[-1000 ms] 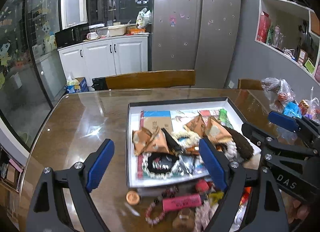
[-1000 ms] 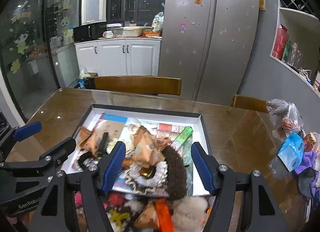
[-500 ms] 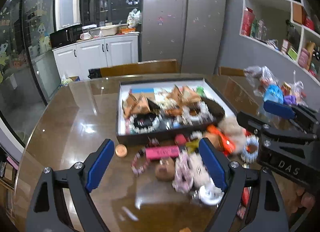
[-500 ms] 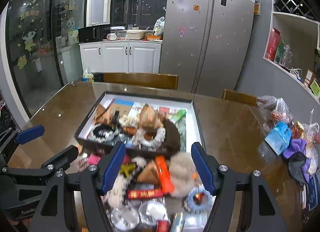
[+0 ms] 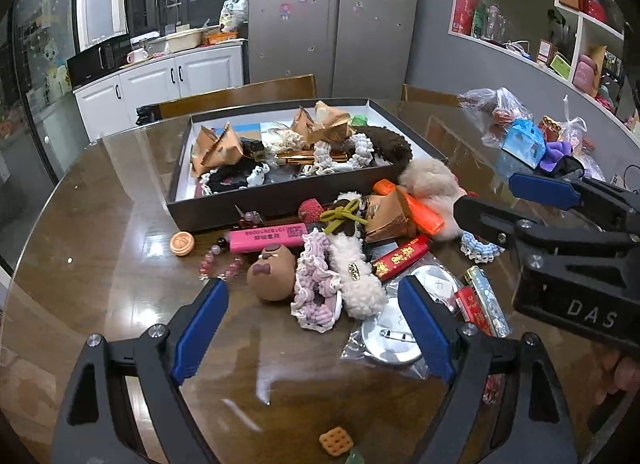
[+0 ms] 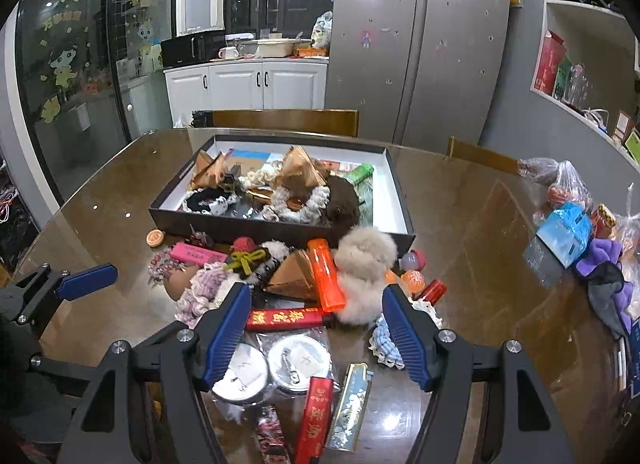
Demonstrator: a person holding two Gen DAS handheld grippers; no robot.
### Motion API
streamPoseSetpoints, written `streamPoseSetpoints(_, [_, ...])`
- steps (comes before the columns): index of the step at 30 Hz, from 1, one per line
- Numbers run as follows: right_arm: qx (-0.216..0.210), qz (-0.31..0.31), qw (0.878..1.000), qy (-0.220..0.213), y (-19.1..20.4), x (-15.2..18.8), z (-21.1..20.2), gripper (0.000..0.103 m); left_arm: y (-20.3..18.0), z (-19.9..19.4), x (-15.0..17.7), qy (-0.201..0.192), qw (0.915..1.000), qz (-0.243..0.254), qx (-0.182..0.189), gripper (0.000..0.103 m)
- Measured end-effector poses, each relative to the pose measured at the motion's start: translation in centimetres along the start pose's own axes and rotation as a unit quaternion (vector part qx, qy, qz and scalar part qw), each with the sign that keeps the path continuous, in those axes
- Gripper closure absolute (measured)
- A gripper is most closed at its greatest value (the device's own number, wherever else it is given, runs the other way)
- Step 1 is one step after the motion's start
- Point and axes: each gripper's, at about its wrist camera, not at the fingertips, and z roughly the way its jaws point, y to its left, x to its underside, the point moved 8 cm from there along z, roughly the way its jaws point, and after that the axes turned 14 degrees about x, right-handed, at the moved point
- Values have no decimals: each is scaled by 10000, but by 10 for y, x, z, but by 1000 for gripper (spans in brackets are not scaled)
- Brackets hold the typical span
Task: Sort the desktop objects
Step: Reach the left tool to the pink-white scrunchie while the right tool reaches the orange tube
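- The pile (image 6: 280,284) of loose things to sort lies on the table (image 6: 480,232), just in front of the box's (image 6: 280,225) near wall; nothing is held yet.
- Nearest the left gripper (image 5: 312,328): a lilac scrunchie (image 5: 316,288), touching a white fluffy band (image 5: 356,272) and a brown toy (image 5: 272,274). Scrunchie and band look soft and light; a pinch across a fold should hold, though they may drag neighbours along.
- The toy looks rounded and firmer; I would take it across its narrower width.
- Nearest the right gripper (image 6: 314,332): a red packet (image 6: 284,319), flat on the glass-like top. It is thin and probably slick, so it is best caught by its long edges.
- Beyond it an orange tube (image 6: 328,280) leans against a grey pompom (image 6: 364,272). The tube seems rigid and may roll; grip it mid-length. The pompom will squash and weighs little.
- Two round tins (image 6: 298,360) in clear bags sit under the right gripper; the film looks slippery and the discs too wide for an easy grip.
- A pink bar (image 5: 268,239) and an orange token (image 5: 182,243) lie at the pile's left edge, well clear of the soft items.
- Both tools hang above the pile with jaws spread wide and nothing between them.
- The box already holds a heap of similar things. Bags (image 6: 568,203) lie well apart on the table's right.
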Motion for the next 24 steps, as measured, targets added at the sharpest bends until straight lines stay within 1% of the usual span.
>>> streamPoseSetpoints(5, [-95, -42, 9999, 31, -3, 1, 12, 33, 6, 19, 3, 127, 9999, -58, 29, 15])
streamPoseSetpoints(10, [-305, -202, 9993, 94, 6, 1, 30, 33, 14, 39, 3, 253, 9996, -117, 110, 15])
streamPoseSetpoints(13, [-407, -239, 9987, 185, 10, 3, 44, 33, 18, 47, 2, 261, 9994, -128, 192, 15])
streamPoseSetpoints(16, [-353, -325, 9985, 260, 12, 5, 59, 33, 22, 53, 0, 258, 9994, -104, 182, 15])
streamPoseSetpoints(17, [-361, -330, 9984, 301, 11, 6, 66, 33, 24, 55, -1, 266, 9995, -79, 170, 13])
streamPoseSetpoints(19, [-373, -318, 9981, 368, 10, 7, 75, 33, 28, 57, -3, 226, 9993, -122, 254, 13])
streamPoseSetpoints(21, [-322, -300, 9979, 465, 7, 10, 87, 33, 32, 63, -1, 273, 9993, -129, 232, 12])
streamPoseSetpoints(24, [-458, -202, 9971, 581, 6, 15, 100, 33, 37, 67, 1, 307, 9981, -318, 429, 11])
